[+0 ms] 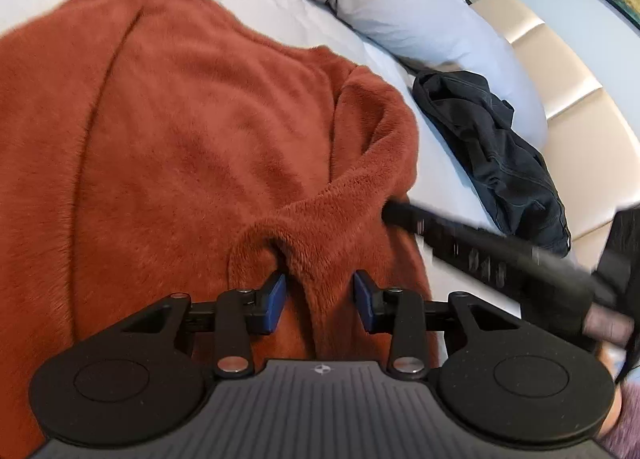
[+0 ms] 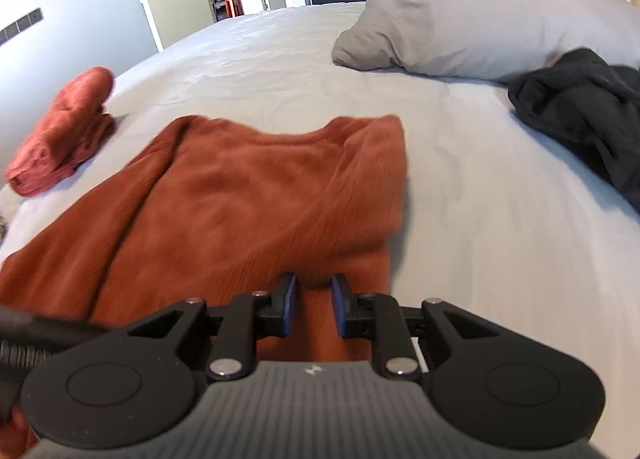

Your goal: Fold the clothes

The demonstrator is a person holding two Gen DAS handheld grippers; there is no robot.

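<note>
rust fleece garment (image 1: 168,131) lies spread on the pale grey bed sheet (image 2: 280,59), filling the left and centre of the left wrist view and the lower centre of the right wrist view. left gripper (image 1: 320,295): blue pads apart with a raised fold of the fleece between them; can't tell if the pads actually press on it. right gripper (image 2: 314,307): pads close together, a narrow strip of the garment's edge in the gap, contact also unclear. folded rust piece (image 2: 60,135) at the left edge of the right wrist view. dark crumpled garment (image 2: 584,111) at right, touching the grey pillow (image 2: 480,27). frames motion-blurred.
</note>
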